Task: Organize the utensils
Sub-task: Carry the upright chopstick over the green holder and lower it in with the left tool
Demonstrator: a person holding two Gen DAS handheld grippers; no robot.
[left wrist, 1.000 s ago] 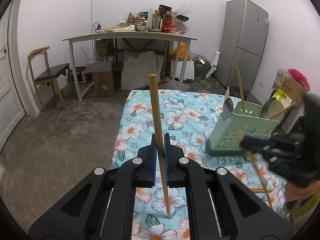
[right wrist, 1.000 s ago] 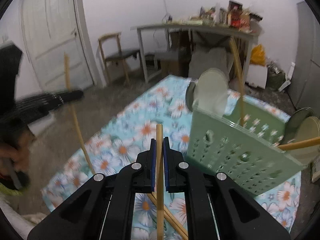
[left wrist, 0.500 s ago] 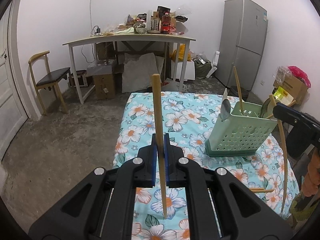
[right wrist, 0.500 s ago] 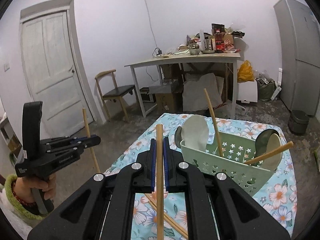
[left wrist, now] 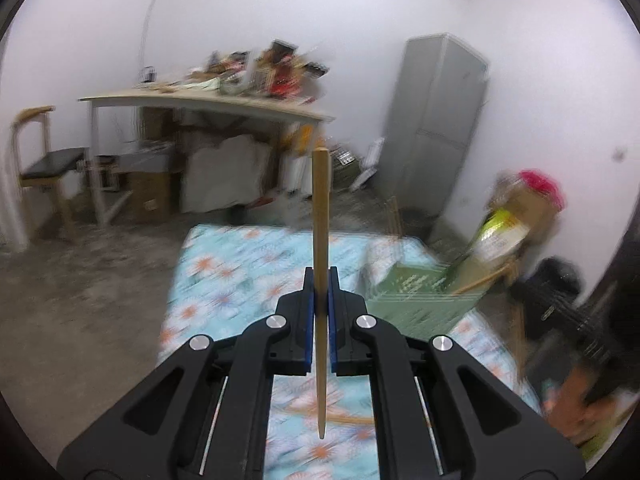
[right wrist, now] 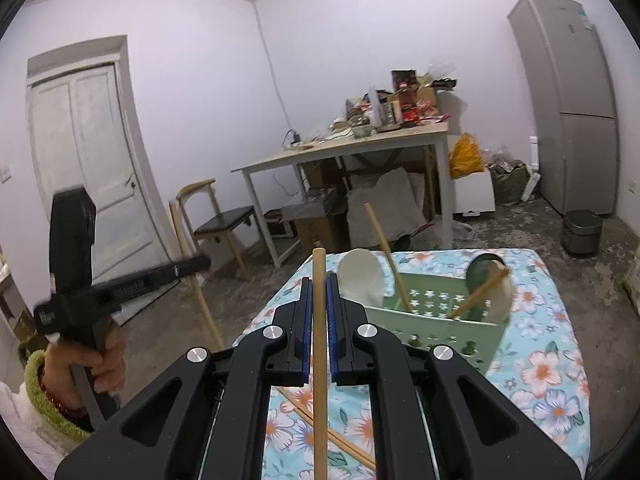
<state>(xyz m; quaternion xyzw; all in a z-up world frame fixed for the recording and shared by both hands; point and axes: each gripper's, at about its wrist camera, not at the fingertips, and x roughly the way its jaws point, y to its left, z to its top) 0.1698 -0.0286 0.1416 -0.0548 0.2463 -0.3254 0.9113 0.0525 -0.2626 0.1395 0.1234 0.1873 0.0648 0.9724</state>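
Note:
My left gripper (left wrist: pixel 320 280) is shut on a wooden chopstick (left wrist: pixel 321 216) that stands upright between the blue pads. The left view is blurred. My right gripper (right wrist: pixel 319 286) is shut on another wooden chopstick (right wrist: pixel 319 360), also upright. A green perforated basket (right wrist: pixel 436 330) sits on the floral tablecloth (right wrist: pixel 544 364) ahead and right of the right gripper. It holds two chopsticks (right wrist: pixel 386 258), a white spoon (right wrist: pixel 360 276) and a dark spoon (right wrist: pixel 482 266). In the left wrist view the basket (left wrist: pixel 416 300) lies to the right. The left gripper with its chopstick (right wrist: pixel 192 276) shows at the left of the right wrist view.
More loose chopsticks (right wrist: pixel 332 434) lie on the cloth under the right gripper. Behind the table stand a cluttered desk (right wrist: pixel 348 148), a wooden chair (right wrist: pixel 216 220), a door (right wrist: pixel 88 152) and a grey fridge (right wrist: pixel 572 100). A hand in a green-cuffed sleeve (right wrist: pixel 52 384) holds the left gripper.
Both grippers have risen with their chopsticks still clamped. The right wrist view has swung from close over the basket to a higher, level look. The left wrist view has tilted up and blurred.

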